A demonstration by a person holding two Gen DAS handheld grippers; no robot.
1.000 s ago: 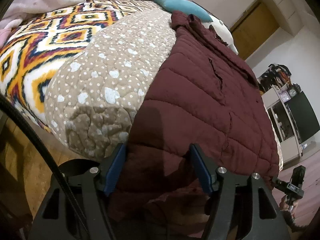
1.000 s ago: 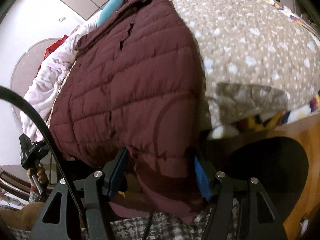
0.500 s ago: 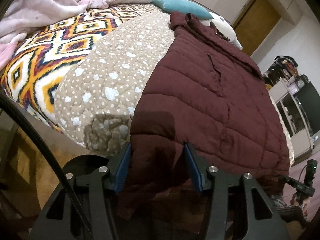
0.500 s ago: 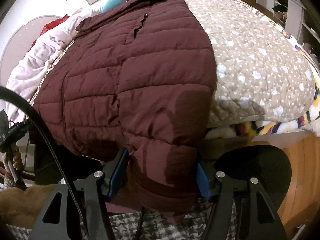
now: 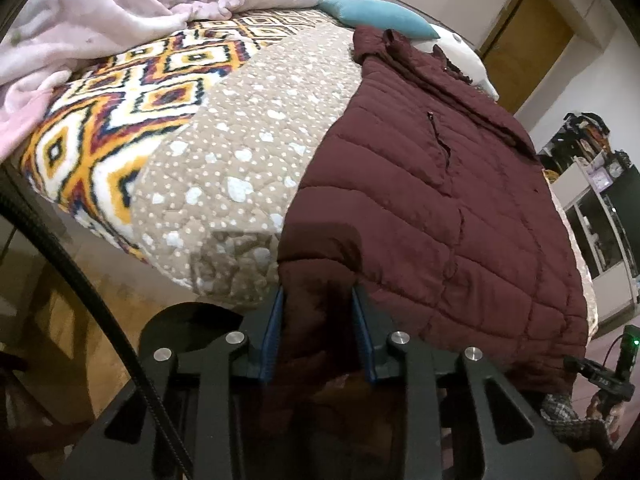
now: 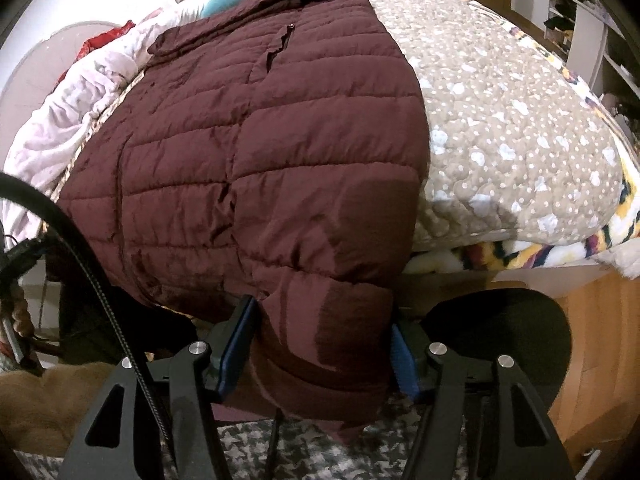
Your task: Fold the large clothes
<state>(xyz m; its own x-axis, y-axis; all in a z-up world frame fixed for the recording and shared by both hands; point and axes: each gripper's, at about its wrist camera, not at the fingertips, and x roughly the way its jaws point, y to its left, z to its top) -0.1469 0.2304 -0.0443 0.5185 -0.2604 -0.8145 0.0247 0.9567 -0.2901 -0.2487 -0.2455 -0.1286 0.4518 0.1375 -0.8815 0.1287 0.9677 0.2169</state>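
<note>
A large maroon quilted puffer jacket [image 5: 432, 184] lies lengthwise on the bed, collar at the far end, hem hanging over the near edge. It also shows in the right wrist view [image 6: 256, 136]. My left gripper [image 5: 318, 320] is closed on the jacket's hem at its left corner, blue pads pressing the fabric. My right gripper [image 6: 324, 340] stands wide around the hem at the right corner, with thick bunched fabric filling the gap between its blue pads.
The bed carries a beige dotted quilt [image 5: 240, 160], a patterned orange and white blanket [image 5: 120, 112], a pink crumpled blanket [image 5: 100, 12] and a teal pillow [image 5: 376, 20]. Wooden floor [image 6: 600, 340] lies below the bed edge. Shelves [image 5: 600, 208] stand at the right.
Both grippers have pulled back and risen, so more of the bed shows. The left jaws have narrowed onto the hem. The right jaws stay at about the same width around it.
</note>
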